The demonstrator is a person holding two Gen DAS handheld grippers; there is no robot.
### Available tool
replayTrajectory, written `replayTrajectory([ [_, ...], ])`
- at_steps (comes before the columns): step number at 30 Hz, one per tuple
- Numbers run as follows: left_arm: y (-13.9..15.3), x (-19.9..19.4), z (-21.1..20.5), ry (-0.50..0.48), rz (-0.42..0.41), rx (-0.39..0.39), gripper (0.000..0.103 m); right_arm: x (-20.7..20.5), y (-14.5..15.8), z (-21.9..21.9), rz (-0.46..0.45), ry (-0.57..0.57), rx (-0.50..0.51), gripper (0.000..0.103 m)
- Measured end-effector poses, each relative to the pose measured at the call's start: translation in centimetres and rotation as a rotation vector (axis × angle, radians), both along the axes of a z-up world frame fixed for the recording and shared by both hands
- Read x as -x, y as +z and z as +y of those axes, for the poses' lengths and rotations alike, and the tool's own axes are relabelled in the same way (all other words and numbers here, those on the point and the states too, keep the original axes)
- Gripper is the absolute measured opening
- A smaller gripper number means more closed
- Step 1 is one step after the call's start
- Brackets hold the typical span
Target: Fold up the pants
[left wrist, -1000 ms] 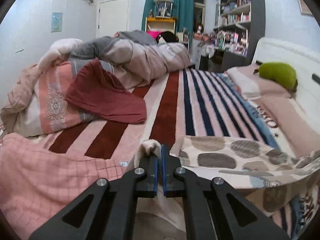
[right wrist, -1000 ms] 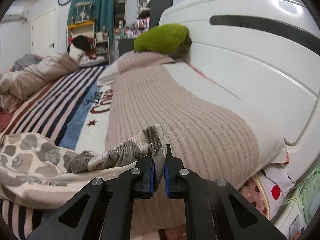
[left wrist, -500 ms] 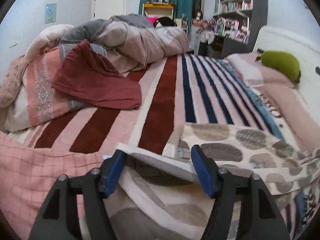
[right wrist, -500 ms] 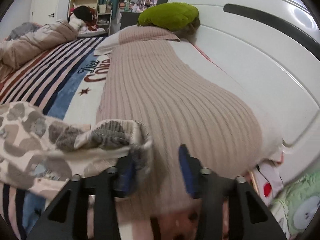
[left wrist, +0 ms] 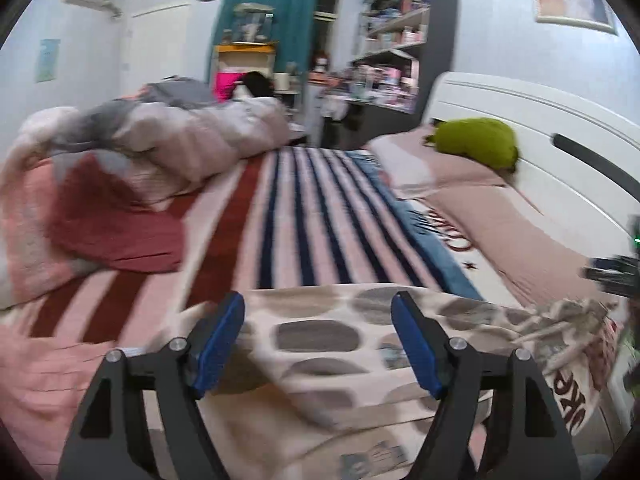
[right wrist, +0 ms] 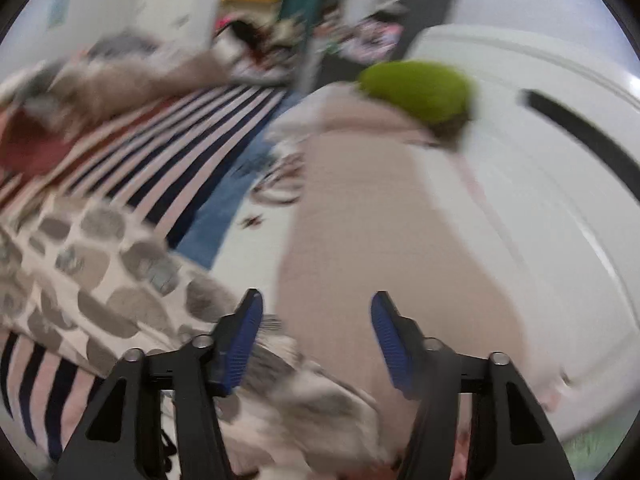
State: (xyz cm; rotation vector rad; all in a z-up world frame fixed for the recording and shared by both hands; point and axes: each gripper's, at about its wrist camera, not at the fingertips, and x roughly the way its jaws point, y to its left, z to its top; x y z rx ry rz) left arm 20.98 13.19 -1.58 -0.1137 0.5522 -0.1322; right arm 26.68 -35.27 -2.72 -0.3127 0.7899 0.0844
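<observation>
The pants (left wrist: 320,344) are cream with grey-brown spots and lie folded across the striped bedspread (left wrist: 312,216). My left gripper (left wrist: 320,344) is open just above them, holding nothing. In the right wrist view the pants (right wrist: 100,280) lie at lower left, with their gathered waistband (right wrist: 288,384) under the left finger. My right gripper (right wrist: 316,340) is open and empty over the waistband and the pillow's edge. The right gripper also shows at the right edge of the left wrist view (left wrist: 616,276).
A long beige ribbed pillow (right wrist: 380,232) lies against the white headboard (right wrist: 540,168), with a green cushion (left wrist: 476,140) on it. A heap of duvets and a dark red cloth (left wrist: 116,224) fills the bed's left side. Shelves (left wrist: 400,40) stand beyond.
Both grippers went from shut on the pants' edges to open, letting the fabric drop flat on the bed. Both have since lifted and pulled back; the right view is motion-blurred.
</observation>
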Motion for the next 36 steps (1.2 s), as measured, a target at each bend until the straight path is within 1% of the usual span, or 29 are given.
replayTrajectory([
  [1, -0.4, -0.5, -1.0, -0.029, -0.009, 0.009, 0.072, -1.6, -1.3, 0.7, 0.045, 0.039, 0.007, 0.02],
  [2, -0.7, -0.9, -1.7, -0.05, -0.014, 0.022, 0.072, -3.4, -2.8, 1.2, 0.109, 0.075, 0.015, 0.006],
  [3, -1.0, -1.4, -2.5, -0.069, -0.017, 0.034, 0.072, -5.0, -4.3, 1.6, 0.16, 0.095, 0.045, 0.004],
  [6, -2.3, -3.2, -4.9, -0.125, -0.014, 0.025, 0.072, -7.1, -7.5, 2.1, 0.239, 0.13, 0.15, 0.004],
  [7, -2.8, -4.0, -5.7, -0.142, -0.015, 0.028, 0.072, -7.2, -8.2, 2.3, 0.259, 0.144, 0.162, 0.004],
  [9, -3.6, -5.2, -6.9, -0.177, -0.004, 0.034, 0.072, -6.8, -9.3, 2.6, 0.329, 0.2, 0.169, 0.004],
  [12, -4.8, -6.8, -8.4, -0.226, -0.015, 0.048, 0.072, -5.5, -10.6, 3.1, 0.381, 0.245, 0.225, 0.006],
  [13, -5.2, -7.2, -8.8, -0.239, -0.025, 0.06, 0.072, -4.7, -10.8, 3.2, 0.401, 0.245, 0.223, 0.007],
  [15, -5.8, -7.8, -9.3, -0.265, -0.035, 0.079, 0.072, -3.9, -11.2, 3.1, 0.434, 0.24, 0.179, 0.008],
  [16, -6.2, -8.0, -9.5, -0.281, -0.03, 0.075, 0.072, -3.8, -11.4, 3.5, 0.44, 0.243, 0.176, 0.008],
  [17, -6.6, -8.0, -9.6, -0.29, -0.026, 0.066, 0.072, -3.6, -11.6, 3.9, 0.434, 0.248, 0.196, 0.008],
  [18, -6.9, -8.0, -9.7, -0.292, -0.022, 0.053, 0.072, -3.4, -11.6, 4.2, 0.416, 0.256, 0.228, 0.01],
  [19, -7.4, -8.0, -9.7, -0.289, -0.015, 0.045, 0.072, -3.4, -11.5, 4.5, 0.401, 0.257, 0.236, 0.015],
  [20, -7.6, -8.1, -9.7, -0.293, -0.006, 0.049, 0.072, -3.8, -11.3, 4.5, 0.379, 0.242, 0.241, 0.031],
  [21, -7.8, -8.1, -9.7, -0.301, 0.002, 0.062, 0.072, -4.4, -11.1, 4.4, 0.363, 0.218, 0.241, 0.044],
  [22, -8.0, -8.1, -9.6, -0.313, 0.011, 0.084, 0.072, -5.1, -11.0, 4.2, 0.361, 0.2, 0.236, 0.045],
  [23, -8.0, -8.1, -9.6, -0.321, 0.014, 0.094, 0.072, -5.9, -11.3, 4.1, 0.386, 0.192, 0.225, 0.045],
  [25, -7.9, -7.7, -9.7, -0.326, 0.002, 0.09, 0.072, -7.1, -12.1, 4.2, 0.457, 0.205, 0.226, 0.046],
  [27, -7.8, -7.4, -9.6, -0.326, -0.011, 0.086, 0.072, -7.8, -12.6, 4.8, 0.498, 0.224, 0.25, 0.046],
  [29, -7.8, -7.2, -9.6, -0.332, -0.014, 0.096, 0.072, -8.2, -13.5, 5.0, 0.591, 0.209, 0.233, 0.04],
  [30, -7.8, -7.3, -9.6, -0.333, -0.013, 0.098, 0.072, -8.3, -13.9, 5.0, 0.62, 0.198, 0.227, 0.028],
  [31, -7.9, -7.3, -9.5, -0.33, -0.012, 0.098, 0.072, -8.2, -14.0, 5.3, 0.616, 0.203, 0.246, 0.016],
  [32, -7.9, -7.3, -9.4, -0.325, -0.012, 0.096, 0.072, -8.0, -13.9, 5.7, 0.599, 0.208, 0.277, 0.014],
  [33, -7.9, -7.3, -9.3, -0.321, -0.013, 0.095, 0.072, -7.9, -13.6, 6.0, 0.559, 0.199, 0.307, 0.014],
  [34, -7.9, -7.4, -9.1, -0.316, -0.013, 0.096, 0.072, -7.8, -13.0, 6.1, 0.512, 0.186, 0.32, 0.014],
  [36, -8.0, -7.4, -8.8, -0.305, -0.015, 0.101, 0.072, -8.0, -11.7, 6.1, 0.434, 0.157, 0.329, 0.01],
])
